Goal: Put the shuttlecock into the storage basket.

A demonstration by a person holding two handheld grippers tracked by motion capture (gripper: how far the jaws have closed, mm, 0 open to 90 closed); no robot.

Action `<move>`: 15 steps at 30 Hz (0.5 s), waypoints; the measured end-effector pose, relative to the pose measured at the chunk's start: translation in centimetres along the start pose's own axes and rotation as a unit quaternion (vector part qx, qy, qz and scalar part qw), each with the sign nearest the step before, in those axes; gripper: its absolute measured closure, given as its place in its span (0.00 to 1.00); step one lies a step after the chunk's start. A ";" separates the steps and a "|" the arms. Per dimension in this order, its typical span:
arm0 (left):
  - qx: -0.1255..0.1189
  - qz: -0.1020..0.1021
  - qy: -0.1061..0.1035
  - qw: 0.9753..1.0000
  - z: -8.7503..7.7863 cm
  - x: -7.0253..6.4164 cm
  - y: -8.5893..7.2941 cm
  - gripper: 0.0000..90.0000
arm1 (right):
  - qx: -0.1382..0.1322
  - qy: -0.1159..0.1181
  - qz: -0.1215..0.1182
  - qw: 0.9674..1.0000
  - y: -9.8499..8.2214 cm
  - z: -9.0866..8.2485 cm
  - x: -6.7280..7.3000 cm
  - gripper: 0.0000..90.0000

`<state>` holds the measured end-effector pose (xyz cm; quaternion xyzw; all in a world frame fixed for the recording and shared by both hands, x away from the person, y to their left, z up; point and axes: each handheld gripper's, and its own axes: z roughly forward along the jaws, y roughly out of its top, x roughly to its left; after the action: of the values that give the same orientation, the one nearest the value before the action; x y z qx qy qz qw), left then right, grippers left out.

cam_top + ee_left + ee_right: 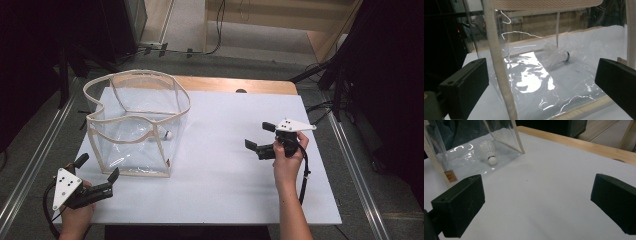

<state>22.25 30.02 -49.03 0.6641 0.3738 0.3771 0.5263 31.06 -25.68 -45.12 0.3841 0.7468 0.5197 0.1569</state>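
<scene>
Both claws, left [97,169] and right [260,136], agape and empty; shuttlecock [168,134] blurred behind clear bag [136,122] wall.

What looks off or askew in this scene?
Little stands out. The clear bag stands upright, though its rim sags unevenly. The shuttlecock lies tipped on its side inside. Both grippers, left and right, are open and empty.

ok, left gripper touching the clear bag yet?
Apart. High view shows bare white table between the left gripper and the clear bag; its jaws stand open beside the bag's near corner.
</scene>
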 end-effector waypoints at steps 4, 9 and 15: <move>0.000 0.000 0.000 1.000 0.0 0.0 0.0 0.00 | 0.001 -0.002 0.003 1.000 -0.5 -0.3 -0.2 0.00; 0.000 0.000 0.000 1.000 0.0 0.0 0.0 0.00 | 0.001 -0.009 0.006 1.000 -1.2 -0.8 -0.4 0.00; 0.000 0.001 0.000 1.000 0.0 0.0 0.0 0.00 | -0.001 -0.016 0.009 1.000 -1.8 -1.5 -0.7 0.00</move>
<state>22.24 30.00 -49.03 0.6643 0.3733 0.3777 0.5260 29.82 -27.48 -46.25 0.3989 0.7399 0.5159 0.1650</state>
